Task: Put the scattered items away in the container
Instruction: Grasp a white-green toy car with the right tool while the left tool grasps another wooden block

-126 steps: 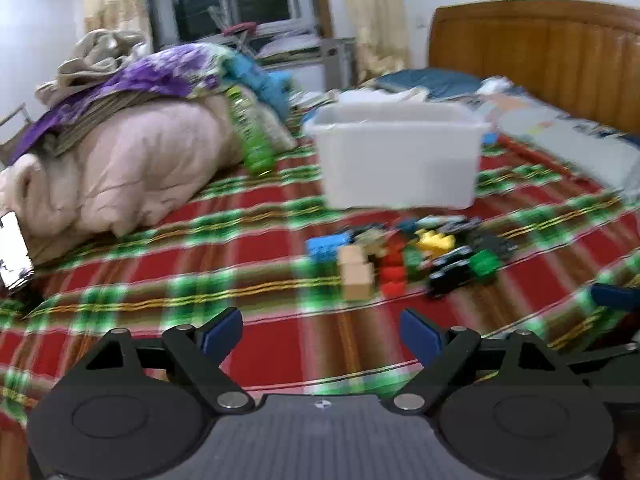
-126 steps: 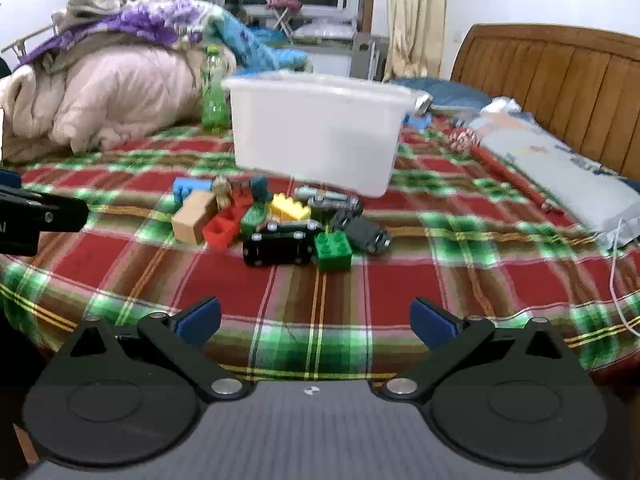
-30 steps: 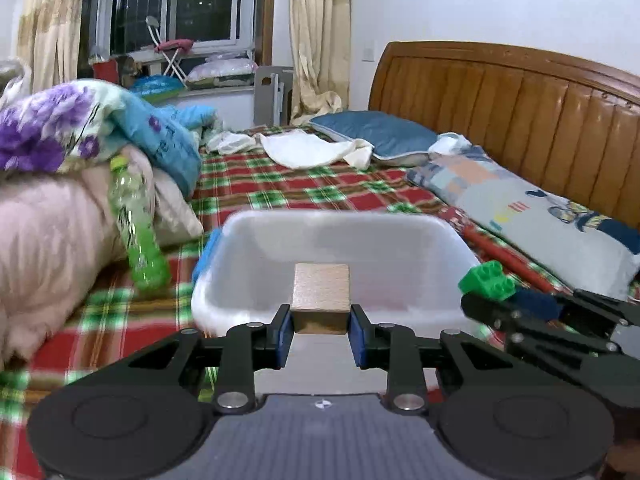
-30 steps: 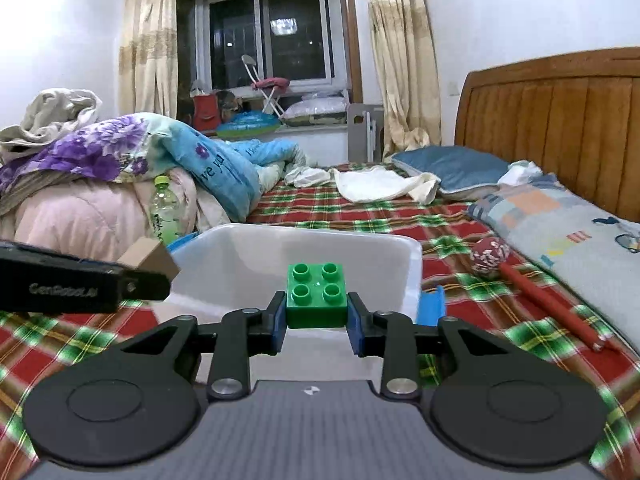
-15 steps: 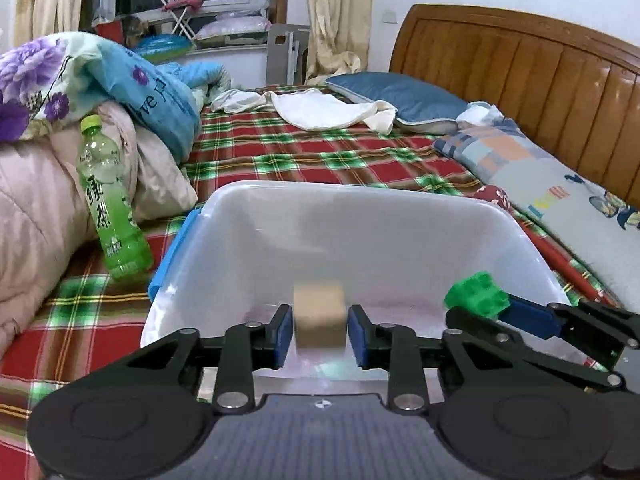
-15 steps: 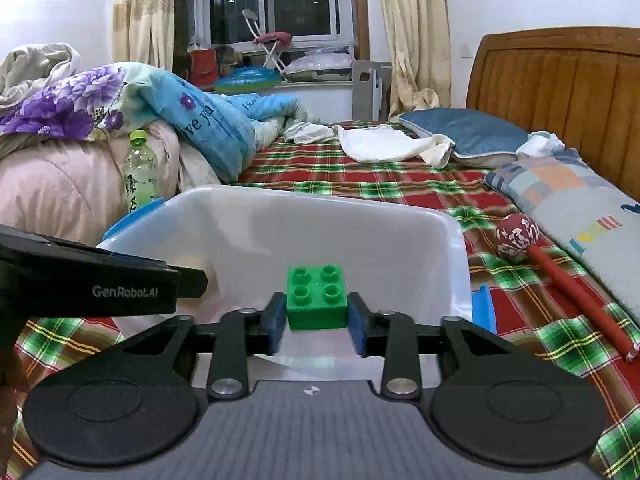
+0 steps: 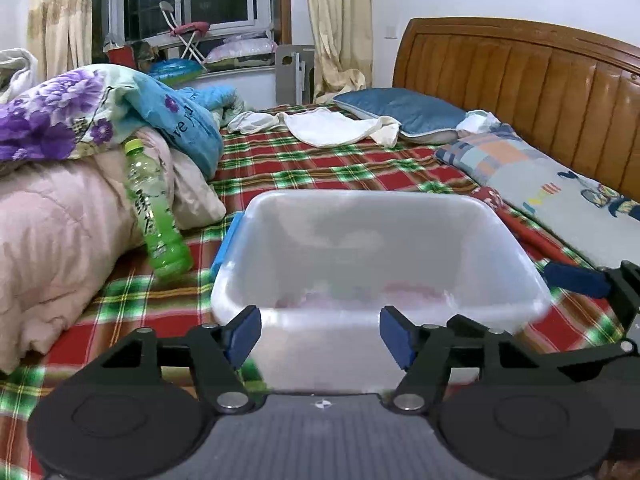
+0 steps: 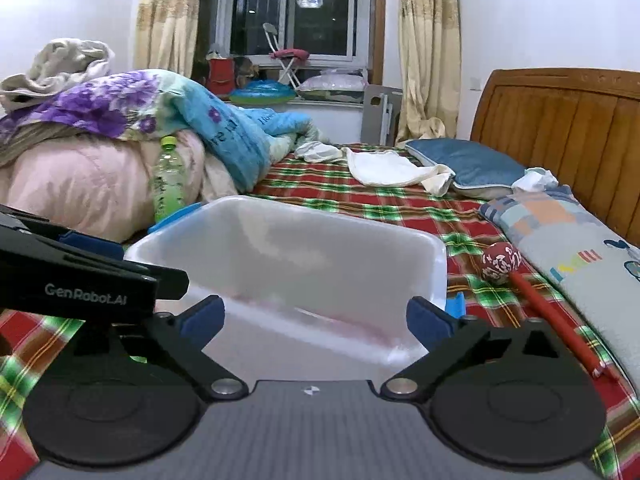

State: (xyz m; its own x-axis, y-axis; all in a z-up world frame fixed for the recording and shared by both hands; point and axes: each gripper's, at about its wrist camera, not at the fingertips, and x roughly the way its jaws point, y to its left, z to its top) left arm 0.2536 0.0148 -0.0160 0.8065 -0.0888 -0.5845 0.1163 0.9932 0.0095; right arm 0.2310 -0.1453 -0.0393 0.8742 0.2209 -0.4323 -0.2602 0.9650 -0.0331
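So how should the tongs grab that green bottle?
Grip the green bottle around its middle, coming in from the open bed side to the right. It leans, cap up, against the pink quilt, so that side is blocked.

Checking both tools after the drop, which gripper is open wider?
The right gripper: its blue pads stand farther apart than the left gripper's; nothing between either pair.

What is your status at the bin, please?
Left gripper and right gripper just opened, jaws empty. Both over white bin. Nothing in the way.
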